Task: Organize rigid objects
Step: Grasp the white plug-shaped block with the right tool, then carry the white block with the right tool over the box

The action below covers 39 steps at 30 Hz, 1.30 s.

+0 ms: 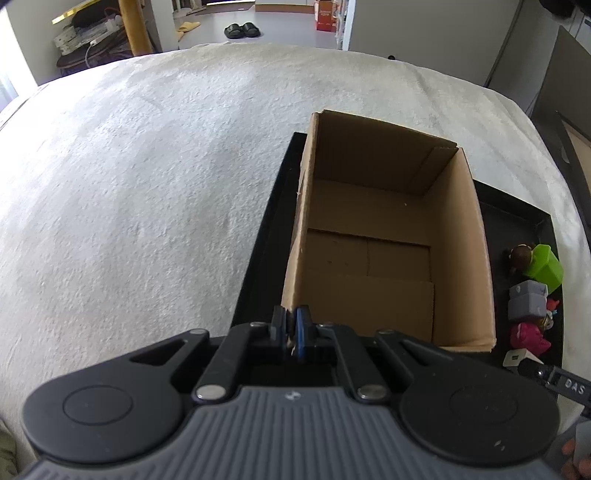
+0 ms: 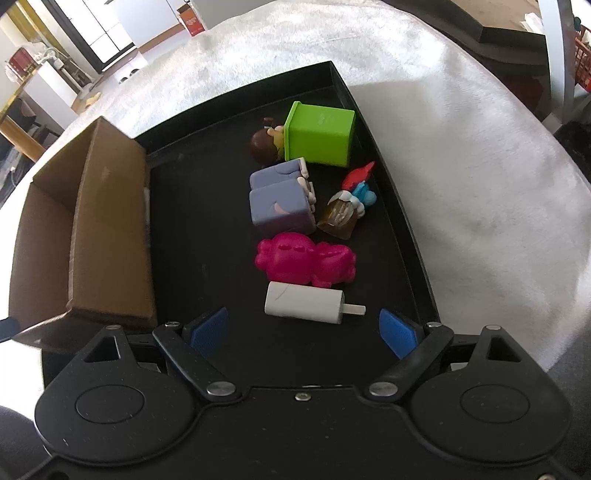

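Observation:
An open, empty cardboard box (image 1: 388,236) stands on a black tray (image 1: 266,229). My left gripper (image 1: 291,325) is shut on the box's near left corner. In the right wrist view the box (image 2: 107,229) is at the left of the tray (image 2: 399,206). My right gripper (image 2: 303,328) is open and empty, just in front of a white charger plug (image 2: 306,307). Beyond it lie a pink toy (image 2: 303,264), a purple block (image 2: 280,201), a green cube (image 2: 319,133), a brown-headed figure (image 2: 264,144) and a small red and blue figure (image 2: 351,199).
The tray sits on a white fuzzy cloth (image 1: 147,184) covering the table. The toys (image 1: 532,295) fill the tray's right part in the left wrist view. Slippers (image 1: 242,29) and furniture lie on the floor beyond the table.

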Tool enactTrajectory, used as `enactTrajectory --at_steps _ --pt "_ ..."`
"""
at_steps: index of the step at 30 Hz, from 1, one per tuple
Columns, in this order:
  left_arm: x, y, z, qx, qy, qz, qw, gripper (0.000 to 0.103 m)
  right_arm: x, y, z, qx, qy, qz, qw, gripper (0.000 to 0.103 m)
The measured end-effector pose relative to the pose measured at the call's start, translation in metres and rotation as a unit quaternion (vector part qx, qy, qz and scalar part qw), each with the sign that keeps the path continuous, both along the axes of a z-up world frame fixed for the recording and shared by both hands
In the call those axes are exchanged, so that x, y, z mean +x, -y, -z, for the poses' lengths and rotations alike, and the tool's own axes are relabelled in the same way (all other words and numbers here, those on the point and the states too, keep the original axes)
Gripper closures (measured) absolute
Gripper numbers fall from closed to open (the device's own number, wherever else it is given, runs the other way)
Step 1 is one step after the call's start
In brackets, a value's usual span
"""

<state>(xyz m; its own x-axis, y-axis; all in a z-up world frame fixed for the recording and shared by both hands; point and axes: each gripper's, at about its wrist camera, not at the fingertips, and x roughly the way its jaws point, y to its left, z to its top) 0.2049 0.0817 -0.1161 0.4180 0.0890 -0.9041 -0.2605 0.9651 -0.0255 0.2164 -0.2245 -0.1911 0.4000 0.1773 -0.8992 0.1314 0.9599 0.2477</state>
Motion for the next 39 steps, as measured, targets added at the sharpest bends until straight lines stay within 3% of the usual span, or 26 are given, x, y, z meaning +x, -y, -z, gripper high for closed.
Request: enactTrajectory --at_steps 7,9,19,25,39 --pt "-0.001 -0.009 0.003 0.002 -0.001 -0.021 0.9998 0.098 0.006 -0.008 0.008 -0.030 0.000 0.013 0.999 0.018" --pt "0.000 -0.012 0.005 -0.006 0.001 -0.029 0.9996 0.096 0.007 -0.007 0.011 -0.034 0.001 0.022 0.999 0.041" --pt "0.005 -0.006 0.012 0.008 -0.015 -0.013 0.9998 0.096 0.000 0.004 -0.001 -0.021 0.003 0.026 0.999 0.041" --pt "0.001 0.004 0.009 0.025 -0.004 0.019 0.9995 0.097 -0.004 -0.002 -0.009 -0.017 0.011 0.021 1.000 0.041" --pt "-0.014 0.019 0.002 0.029 0.008 0.077 0.9966 0.097 -0.017 -0.008 -0.046 -0.007 0.063 0.007 0.998 0.041"
